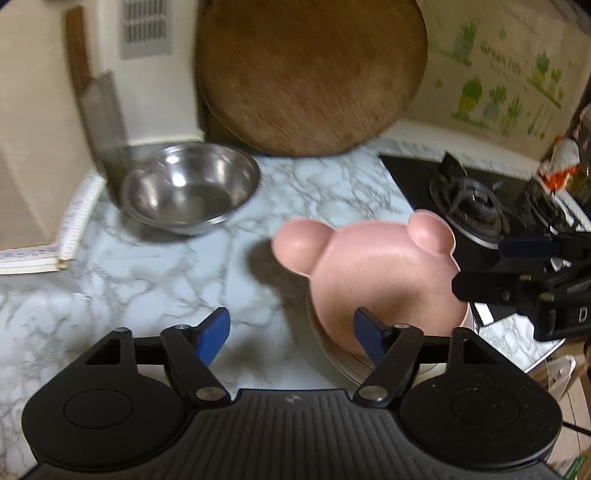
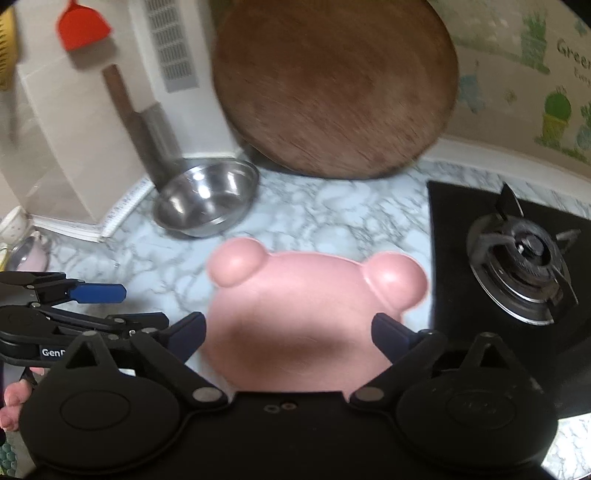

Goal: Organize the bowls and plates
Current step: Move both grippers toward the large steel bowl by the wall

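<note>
So: pink bear-shaped plate (image 2: pixel 295 325) lies on top of a pale round dish (image 1: pixel 343 365) on the marble tabletop (image 1: pixel 147 266), ears pointing away toward the wall. Only a sliver of the dish rim shows under it in the left wrist view; what kind of dish it is I cannot tell.

Right gripper (image 2: pixel 291 332) tilted down over the plate, fingers (image 2: pixel 192 328) spread wide, one on each side of the plate body, not pressing on it; nothing grasped. Left gripper (image 1: pixel 291 332) also tilted down, off the plate's left edge; fingers (image 1: pixel 216 328) released, its right finger overlaps the plate rim in view, left finger is over bare marble. Nothing held. In the right wrist view the left gripper shows side-on at the left edge, with part of a hand (image 2: pixel 14 402) below it.

Steel bowl (image 1: pixel 190 188) sits empty on the tabletop near the back left corner, well apart from the plate. Cleaver (image 1: pixel 105 133) stands leaning on the wall just behind the bowl, blade touching or nearly touching its rim. Large round wooden board (image 1: pixel 310 74) leans on the back wall behind the plate. Gas burner (image 2: pixel 521 266) on a black hob is to the plate's right, near. Red scoop (image 2: pixel 83 29) hangs on the wall upper left. Wall vent (image 1: pixel 147 27) above the bowl. Frames motion-blurred.
</note>
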Demonstrator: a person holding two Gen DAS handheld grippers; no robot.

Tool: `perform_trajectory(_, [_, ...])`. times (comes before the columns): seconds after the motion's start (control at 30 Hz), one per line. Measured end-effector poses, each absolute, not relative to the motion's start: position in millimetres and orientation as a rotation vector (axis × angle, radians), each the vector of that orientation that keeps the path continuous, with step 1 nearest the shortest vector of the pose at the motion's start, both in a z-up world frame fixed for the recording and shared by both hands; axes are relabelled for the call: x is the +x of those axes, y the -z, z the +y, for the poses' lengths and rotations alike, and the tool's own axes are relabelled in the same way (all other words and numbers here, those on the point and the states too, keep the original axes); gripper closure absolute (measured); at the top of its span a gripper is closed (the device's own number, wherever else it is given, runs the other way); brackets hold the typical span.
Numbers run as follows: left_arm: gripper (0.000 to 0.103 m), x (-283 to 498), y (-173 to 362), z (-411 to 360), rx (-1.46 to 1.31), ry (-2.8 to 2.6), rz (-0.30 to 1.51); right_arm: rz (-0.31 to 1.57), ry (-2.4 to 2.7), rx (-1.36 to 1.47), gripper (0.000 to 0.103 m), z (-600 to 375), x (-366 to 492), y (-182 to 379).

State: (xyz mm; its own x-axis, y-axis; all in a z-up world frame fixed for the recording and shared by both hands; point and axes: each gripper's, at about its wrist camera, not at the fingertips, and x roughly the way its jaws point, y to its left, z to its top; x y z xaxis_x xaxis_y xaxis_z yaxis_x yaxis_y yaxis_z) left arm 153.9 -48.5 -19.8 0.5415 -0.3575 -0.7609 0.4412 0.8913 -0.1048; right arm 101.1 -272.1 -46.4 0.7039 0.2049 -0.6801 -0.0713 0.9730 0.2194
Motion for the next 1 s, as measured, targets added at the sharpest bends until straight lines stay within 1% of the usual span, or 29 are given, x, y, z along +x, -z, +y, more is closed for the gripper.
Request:
perform_trajectory(0.13, [0.025,141.5,4.6,-22.9,0.062,0.427,0.811,0.725,-0.196,0.168,0.002,-250.5,92.6,34.0])
perform_trajectory(0.27, [0.025,129.1,-6.0,6.1,0.018,0.372,0.753,0.686,-0.252,0.140,0.001,-225.5,86.7,23.7])
perform_trajectory(0.47, [0.025,113.5,-13.5,52.4,-0.066,0.292,0.718,0.658,-0.337,0.101,0.001,-186.1,85.2,14.6])
perform_trajectory(0.8, [0.025,100.4,-12.6,118.3,-0.112,0.148,0.699,0.652,-0.452,0.049,0.001,-124.6,95.7,12.4])
perform_trajectory(1.0, [0.025,123.3,-7.0,124.6,-0.127,0.150,0.729,0.667,-0.444,0.031,0.002,-113.3,117.6,10.8])
